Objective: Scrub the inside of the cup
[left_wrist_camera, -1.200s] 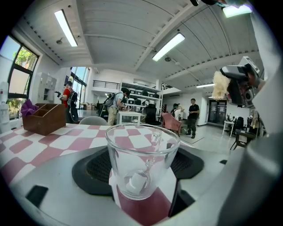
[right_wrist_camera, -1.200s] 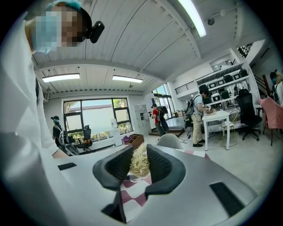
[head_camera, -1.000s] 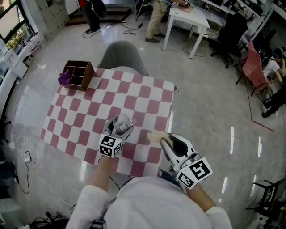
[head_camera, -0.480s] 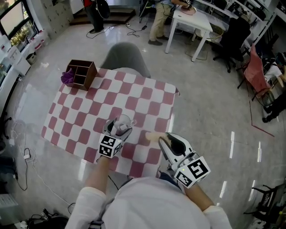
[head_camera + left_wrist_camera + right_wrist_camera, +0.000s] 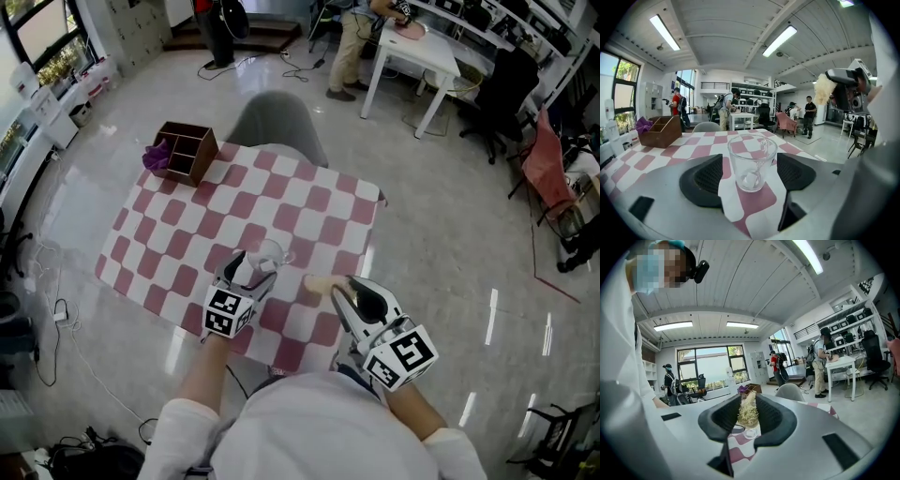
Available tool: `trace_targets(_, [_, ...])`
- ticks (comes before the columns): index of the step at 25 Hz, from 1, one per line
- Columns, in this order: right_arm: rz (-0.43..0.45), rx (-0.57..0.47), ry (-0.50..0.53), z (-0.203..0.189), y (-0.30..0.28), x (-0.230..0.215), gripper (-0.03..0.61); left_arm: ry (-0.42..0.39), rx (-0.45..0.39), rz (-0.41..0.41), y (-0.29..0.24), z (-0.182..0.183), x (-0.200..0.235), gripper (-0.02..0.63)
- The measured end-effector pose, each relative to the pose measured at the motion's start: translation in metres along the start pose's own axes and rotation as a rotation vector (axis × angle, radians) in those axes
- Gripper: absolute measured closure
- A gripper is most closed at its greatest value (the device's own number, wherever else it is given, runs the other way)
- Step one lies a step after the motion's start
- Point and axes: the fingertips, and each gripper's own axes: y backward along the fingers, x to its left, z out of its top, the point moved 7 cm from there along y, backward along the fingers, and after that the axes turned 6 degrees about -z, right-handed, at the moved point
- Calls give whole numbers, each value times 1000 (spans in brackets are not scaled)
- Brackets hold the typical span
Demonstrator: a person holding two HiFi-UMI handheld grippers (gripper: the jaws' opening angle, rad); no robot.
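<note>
Item count: one cup, one scrubber, two grippers, one table, one wooden box, one chair.

1. Cup (image 5: 751, 161): clear glass, upright, mouth up. It stands on the checkered cloth of the table (image 5: 309, 202), near the edge closest to the person and left of centre in the head view.

2. Left gripper (image 5: 251, 270): positioned at table level with its two jaws apart, one on each side of the cup. In the left gripper view a gap of cloth shows between the left pad and the glass. The right pad lies just beside the rim; contact there cannot be confirmed. The cup is bracketed, not clamped.

3. Right gripper (image 5: 749, 416): both jaws are closed onto the scrubber (image 5: 320, 284), a pale, fibrous pad. The pad is pinched between the two dark jaw pads and projects beyond the jaw tips. In the head view it sits to the right of the cup, near it but apart, and outside the cup mouth. The left gripper view shows the scrubber raised above rim level at the upper right.

4. Wooden box (image 5: 186, 152): one unit with open compartments, at the far left corner of the table. One purple item (image 5: 157, 156) sits in its left end.

5. Chair (image 5: 277, 120): one grey seat, at the far side of the table.

6. Background: one white table (image 5: 417, 47); at least two persons stand at the top edge of the head view.
</note>
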Motion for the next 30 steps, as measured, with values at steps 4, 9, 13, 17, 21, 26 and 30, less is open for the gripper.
trace_targets(4, [22,0,19,0,-7,2,469,-19,-2,20,17,1,-4,245])
trace_targets(9, [52,-2,22,0,-17,2,469,-7,-30,45,38,7,-7,245])
trace_targets(13, [71,-5,26,2,-25,2,469,1,-90,60,54,22,-13,247])
trace_targets(17, [82,-8,31,5,-33,1,469,-14,-177,91,71,42,-23,373])
trace_targets(21, [99,2,36,5,-40,1,469,-26,-215,123,85,55,-28,415])
trace_targets(26, [126,12,51,2,-47,5,469,-44,-262,155,104,72,-37,488])
trace_targets(30, [149,9,64,3,-52,8,469,-56,-307,190,120,87,-46,540])
